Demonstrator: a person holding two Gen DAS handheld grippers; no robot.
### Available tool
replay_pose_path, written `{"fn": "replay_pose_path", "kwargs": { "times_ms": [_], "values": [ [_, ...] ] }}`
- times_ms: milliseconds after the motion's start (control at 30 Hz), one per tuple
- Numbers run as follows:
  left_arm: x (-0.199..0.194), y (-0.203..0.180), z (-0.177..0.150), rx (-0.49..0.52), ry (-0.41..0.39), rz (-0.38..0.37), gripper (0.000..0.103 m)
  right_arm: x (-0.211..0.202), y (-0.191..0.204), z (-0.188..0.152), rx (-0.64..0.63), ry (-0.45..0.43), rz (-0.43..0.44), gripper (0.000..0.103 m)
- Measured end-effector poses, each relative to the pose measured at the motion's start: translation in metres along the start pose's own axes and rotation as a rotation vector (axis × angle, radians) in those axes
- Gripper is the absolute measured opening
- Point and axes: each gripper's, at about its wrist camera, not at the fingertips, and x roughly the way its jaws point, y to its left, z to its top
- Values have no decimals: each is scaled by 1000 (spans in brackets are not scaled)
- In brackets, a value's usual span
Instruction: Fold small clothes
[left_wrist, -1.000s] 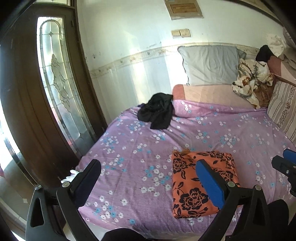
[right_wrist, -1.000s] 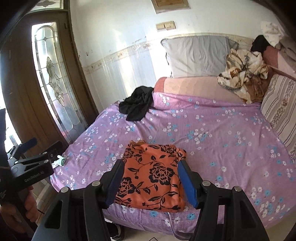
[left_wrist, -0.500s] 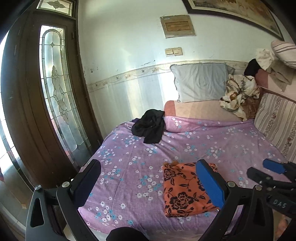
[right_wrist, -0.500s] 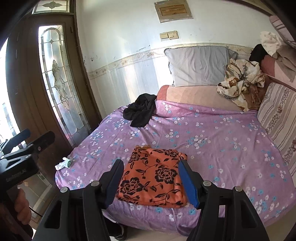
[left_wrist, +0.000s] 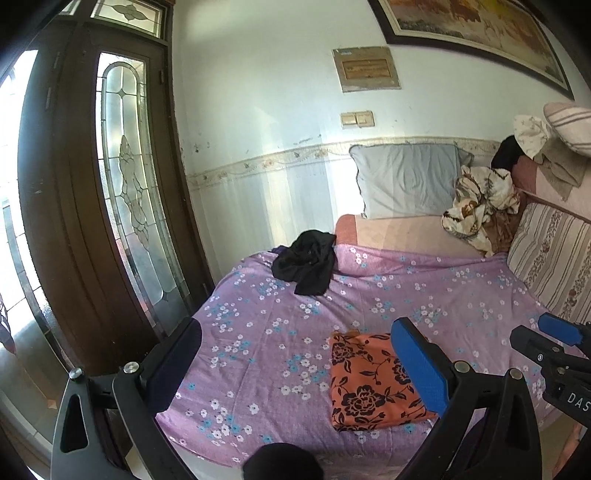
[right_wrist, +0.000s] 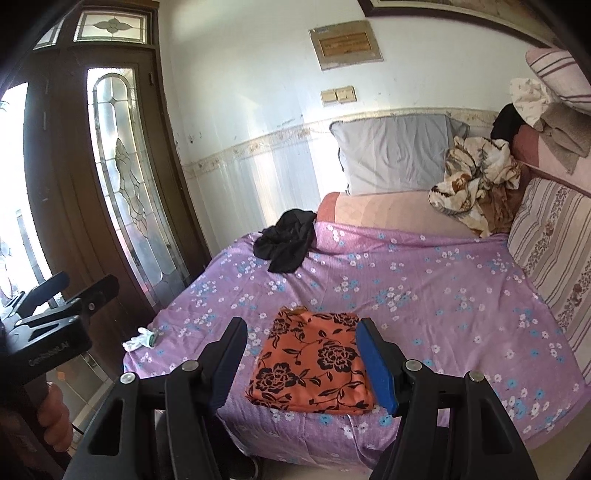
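A folded orange cloth with black flowers (left_wrist: 369, 380) lies flat near the front edge of the purple flowered bedsheet (left_wrist: 424, 295); it also shows in the right wrist view (right_wrist: 314, 369). A crumpled black garment (left_wrist: 306, 260) lies at the bed's far left, also in the right wrist view (right_wrist: 286, 245). My left gripper (left_wrist: 295, 363) is open and empty, held back from the bed. My right gripper (right_wrist: 301, 360) is open and empty, off the bed's front edge, with the orange cloth seen between its fingers.
A grey pillow (left_wrist: 406, 177) leans on the wall. A heap of patterned cloth (left_wrist: 480, 206) and striped cushions (left_wrist: 554, 251) fill the right side. A wooden door with leaded glass (left_wrist: 125, 192) stands at left. A small white item (right_wrist: 142, 338) lies at the bed's left corner.
Both grippers have pulled back and up from the bed, so the bed and orange cloth look smaller and more wall shows. The orange cloth has stayed put.
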Motion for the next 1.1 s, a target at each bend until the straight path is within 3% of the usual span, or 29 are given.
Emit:
{"fn": "replay_pose_path", "kwargs": {
  "times_ms": [600, 1100],
  "values": [
    [-7, 19, 12, -60, -17, 31, 102, -20, 24, 17, -28, -66, 24, 65],
    [14, 27, 14, -52, 6, 22, 102, 23, 35, 21, -27, -1, 22, 65]
  ]
}}
